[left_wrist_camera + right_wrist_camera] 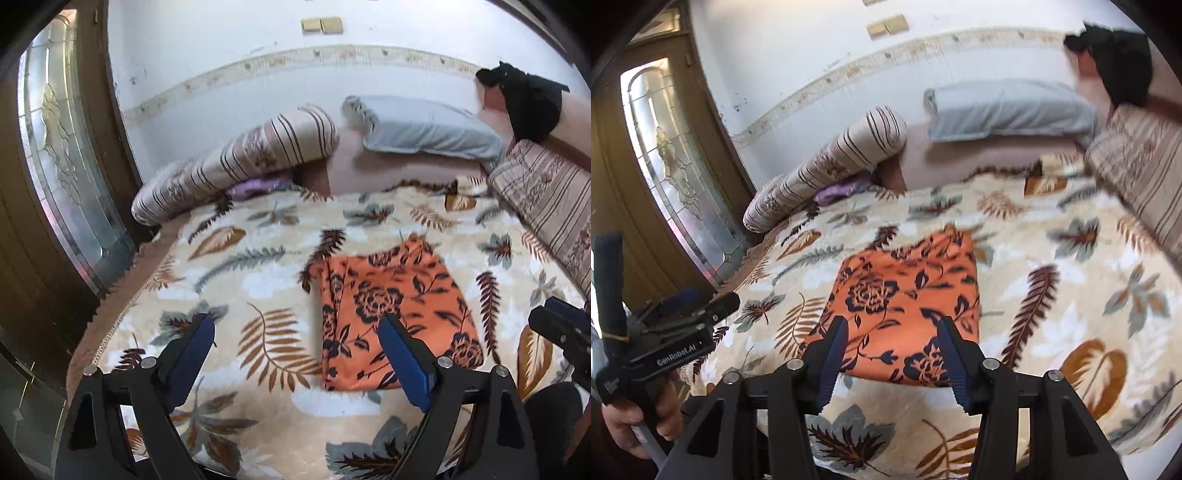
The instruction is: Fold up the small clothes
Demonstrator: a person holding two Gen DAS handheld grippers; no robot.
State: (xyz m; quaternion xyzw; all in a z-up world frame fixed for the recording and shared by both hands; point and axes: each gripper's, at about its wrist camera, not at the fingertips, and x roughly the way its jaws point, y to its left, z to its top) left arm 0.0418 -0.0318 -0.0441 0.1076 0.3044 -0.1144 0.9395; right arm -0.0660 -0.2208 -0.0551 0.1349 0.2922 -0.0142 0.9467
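An orange cloth with dark flower print (391,306) lies folded in a rough rectangle on the leaf-patterned blanket (258,258); it also shows in the right wrist view (905,302). My left gripper (295,332) is open and empty, held above the blanket just left of the cloth, its right finger over the cloth's near edge. My right gripper (892,332) is open and empty, hovering over the cloth's near edge. The right gripper shows at the right edge of the left wrist view (561,325), and the left gripper at the left of the right wrist view (665,332).
A striped bolster (236,162) and a grey pillow (424,129) lie at the back by the wall. Another striped cushion (546,199) runs along the right. A black garment (528,99) hangs at the back right. A glass-panelled door (62,147) stands left of the bed.
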